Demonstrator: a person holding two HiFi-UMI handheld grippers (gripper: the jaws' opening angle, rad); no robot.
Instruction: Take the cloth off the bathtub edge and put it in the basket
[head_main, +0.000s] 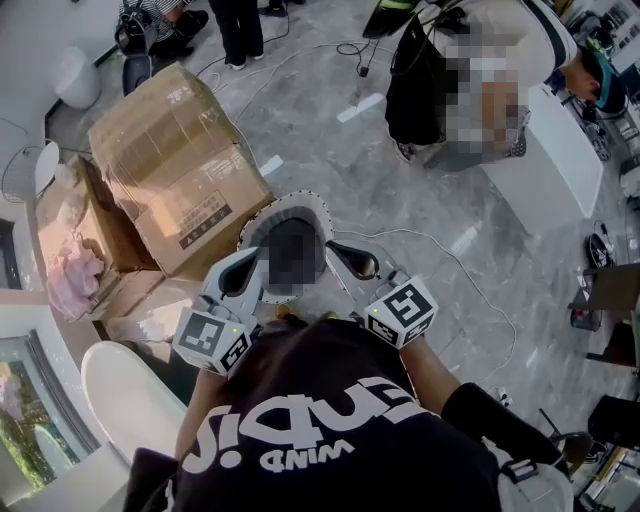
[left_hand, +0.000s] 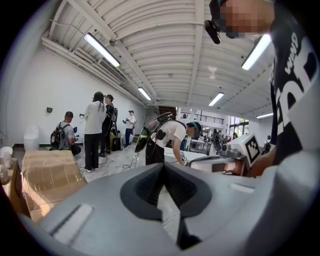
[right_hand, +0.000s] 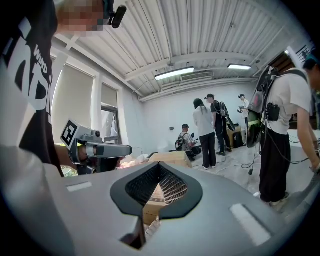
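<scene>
A pink cloth (head_main: 73, 278) lies bunched at the far left, beside the cardboard box and above the white bathtub rim (head_main: 125, 395). A white round basket (head_main: 292, 208) with a scalloped rim stands on the floor straight ahead, just past both grippers. My left gripper (head_main: 240, 272) and right gripper (head_main: 352, 260) are held close to my chest, side by side and pointing forward. In the left gripper view the left gripper (left_hand: 162, 166) is shut with nothing in it. The right gripper (right_hand: 159, 165) is likewise shut and empty. The cloth (right_hand: 131, 161) shows small and far off behind the left gripper (right_hand: 95, 147).
A large cardboard box (head_main: 175, 165) lies on the marble floor at the left, between the cloth and the basket. Cables (head_main: 470, 280) trail across the floor. A person (head_main: 470, 70) bends over a white table ahead at the right, and others stand at the back (left_hand: 95, 130).
</scene>
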